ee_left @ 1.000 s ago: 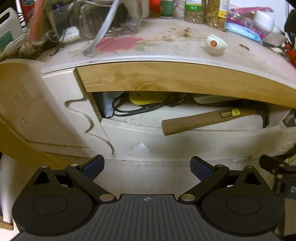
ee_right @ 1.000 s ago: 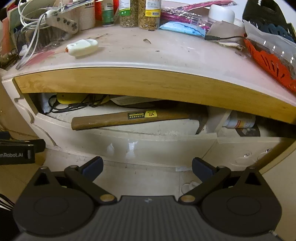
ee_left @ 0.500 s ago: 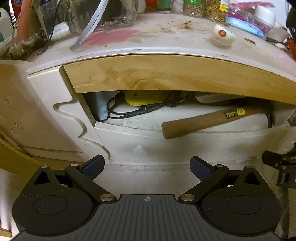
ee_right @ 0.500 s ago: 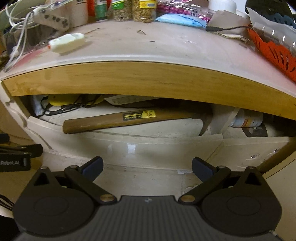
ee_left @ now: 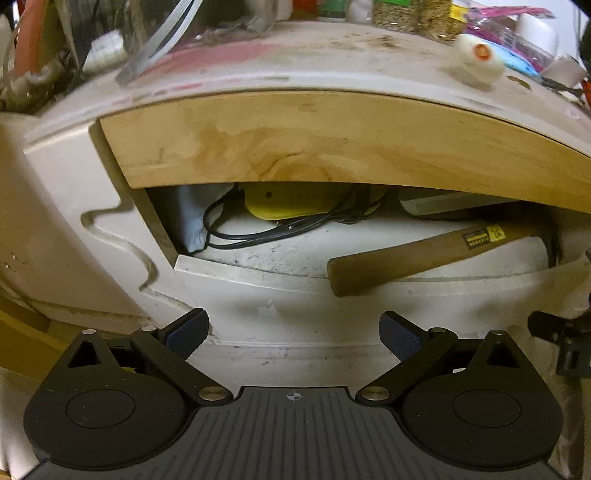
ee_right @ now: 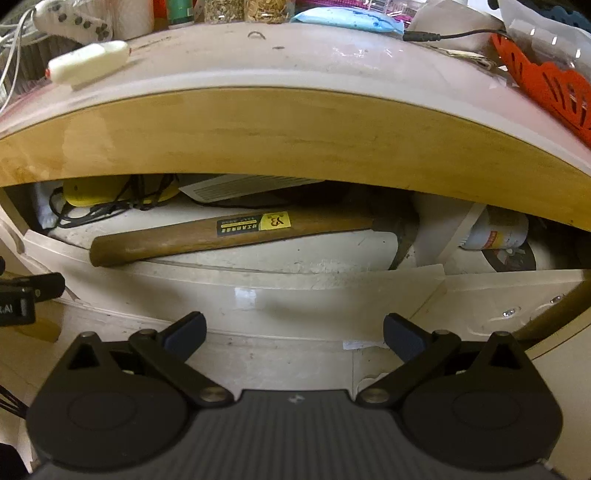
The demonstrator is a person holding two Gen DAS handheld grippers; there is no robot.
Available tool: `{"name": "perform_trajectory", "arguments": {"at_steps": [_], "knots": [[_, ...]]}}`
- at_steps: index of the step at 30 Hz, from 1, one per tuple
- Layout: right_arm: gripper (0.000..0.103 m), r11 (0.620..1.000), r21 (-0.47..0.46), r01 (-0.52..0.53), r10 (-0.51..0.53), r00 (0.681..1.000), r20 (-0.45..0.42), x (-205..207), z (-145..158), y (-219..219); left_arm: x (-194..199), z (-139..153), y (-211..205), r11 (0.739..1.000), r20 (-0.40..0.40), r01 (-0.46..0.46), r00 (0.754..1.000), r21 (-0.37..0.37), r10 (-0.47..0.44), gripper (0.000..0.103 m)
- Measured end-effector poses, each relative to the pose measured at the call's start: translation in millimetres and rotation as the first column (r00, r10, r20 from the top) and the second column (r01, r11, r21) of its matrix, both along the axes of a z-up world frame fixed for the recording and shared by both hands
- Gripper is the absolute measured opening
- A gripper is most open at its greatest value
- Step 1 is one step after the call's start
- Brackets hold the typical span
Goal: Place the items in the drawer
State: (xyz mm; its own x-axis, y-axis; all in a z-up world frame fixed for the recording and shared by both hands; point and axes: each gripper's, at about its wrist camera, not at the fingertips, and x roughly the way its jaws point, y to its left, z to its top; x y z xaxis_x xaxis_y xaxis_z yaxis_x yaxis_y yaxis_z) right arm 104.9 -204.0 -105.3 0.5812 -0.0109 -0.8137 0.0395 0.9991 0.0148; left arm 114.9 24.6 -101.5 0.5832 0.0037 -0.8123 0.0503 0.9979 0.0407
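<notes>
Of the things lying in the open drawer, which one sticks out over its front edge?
The hammer: its wooden handle end overhangs the drawer front. The yellow device and its black cord sit further back inside.

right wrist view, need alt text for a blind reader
A wooden-handled hammer lies in an open drawer under a cluttered desktop, beside a yellow device and black cords. The open, empty right hand-held gripper hovers before the drawer front.

Worktop (ee_right: 295, 62) above the gripper: dusty, cluttered. Seed jars (ee_right: 243, 9) at rear, orange basket (ee_right: 546, 92) far right, power strip (ee_right: 74, 22) far left.
</notes>
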Motion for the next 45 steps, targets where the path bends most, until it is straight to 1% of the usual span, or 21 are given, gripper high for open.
{"name": "perform_trajectory", "arguments": {"at_steps": [5,13,21,25,28,30,32,33,35,37,38,40,41,42,43,44,45], "knots": [[0.102,1.0,-0.019,-0.011,0.011,1.0,-0.001,8,-9,1,7,-9,4,1.0,0.001,-0.01,1.0,0.0,0.01,0.101],[0.102,0.999,-0.039,-0.012,0.012,1.0,0.0,20,-22,-2,16,-17,2,1.0,0.023,0.015,1.0,0.021,-0.016,0.101],[0.102,0.998,-0.057,-0.026,0.026,1.0,0.005,25,-27,-1,22,-21,-1,0.999,0.039,0.025,0.999,0.033,-0.026,0.101],[0.101,0.995,-0.088,-0.049,0.049,0.999,0.001,25,-30,0,22,-23,-1,0.998,0.047,0.043,0.998,0.047,-0.045,0.101],[0.098,0.99,-0.116,-0.078,0.078,0.997,-0.005,26,-31,2,21,-26,-3,0.993,0.046,0.078,0.996,0.087,-0.082,0.101],[0.096,0.985,-0.139,-0.101,0.101,0.995,-0.007,26,-31,3,21,-27,-5,0.984,0.045,0.113,0.992,0.136,-0.12,0.101],[0.095,0.979,-0.163,-0.124,0.124,0.992,-0.012,27,-32,3,20,-29,-9,0.968,0.026,0.156,0.986,0.197,-0.164,0.101],[0.095,0.974,-0.18,-0.14,0.139,0.99,-0.016,27,-33,4,20,-32,-11,0.955,0.013,0.186,0.981,0.232,-0.195,0.101],[0.095,0.959,-0.222,-0.179,0.178,0.984,-0.023,28,-35,6,17,-36,-16,0.915,0.006,0.244,0.966,0.321,-0.259,0.101],[0.095,0.936,-0.271,-0.226,0.226,0.974,-0.033,27,-37,9,14,-40,-20,0.866,-0.003,0.302,0.945,0.399,-0.328,0.101],[0.095,0.917,-0.304,-0.259,0.258,0.965,-0.042,26,-39,11,13,-42,-22,0.845,-0.008,0.325,0.935,0.426,-0.355,0.101],[0.095,0.865,-0.373,-0.335,0.335,0.94,-0.066,24,-43,16,12,-47,-25,0.797,-0.024,0.37,0.912,0.477,-0.409,0.101],[0.095,0.831,-0.406,-0.379,0.375,0.922,-0.092,23,-46,19,11,-49,-27,0.769,-0.038,0.395,0.899,0.503,-0.436,0.101],[0.095,0.802,-0.432,-0.412,0.405,0.907,-0.113,23,-49,21,11,-52,-28,0.748,-0.048,0.408,0.891,0.524,-0.452,0.101],[0.095,0.765,-0.463,-0.447,0.437,0.889,-0.136,22,-52,23,11,-54,-30,0.721,-0.056,0.422,0.88,0.549,-0.472,0.101],[0.093,0.734,-0.486,-0.475,0.459,0.874,-0.16,21,-55,24,10,-56,-31,0.694,-0.065,0.435,0.869,0.574,-0.491,0.101],[0.089,0.706,-0.501,-0.501,0.479,0.859,-0.183,21,-57,25,9,-58,-32,0.671,-0.074,0.448,0.858,0.591,-0.508,0.101]]}}
